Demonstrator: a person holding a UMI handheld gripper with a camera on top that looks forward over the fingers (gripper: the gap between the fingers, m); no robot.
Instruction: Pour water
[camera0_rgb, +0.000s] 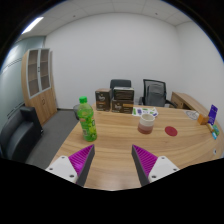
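The green bottle (87, 118) is standing upright on the wooden table (120, 150), a little left of the frame's centre and ahead of the left finger, its cap on and pointing straight up, which is probably why it is resting there safely with nothing supporting it. To its right, near the middle of the frame, a pale cup (147, 122) with a reddish lid or rim (too small to tell which) is sitting on the same table, well apart from the bottle; it is likely waiting as the vessel to be filled. The gripper (115, 160) is hovering low at the bottom centre of the frame, its purple pads (81, 158) spread wide with nothing between them, so it is holding nothing and is facing the bare table between the two items, as if lining up an approach. The pour is not yet begun: the bottle needs grasping first. Further out, a small red disc (171, 130) and some items at the right edge (207, 118) are lying on the table, chairs (153, 92) are standing behind it at the upper centre, and a cabinet (38, 82) is filling the upper left.
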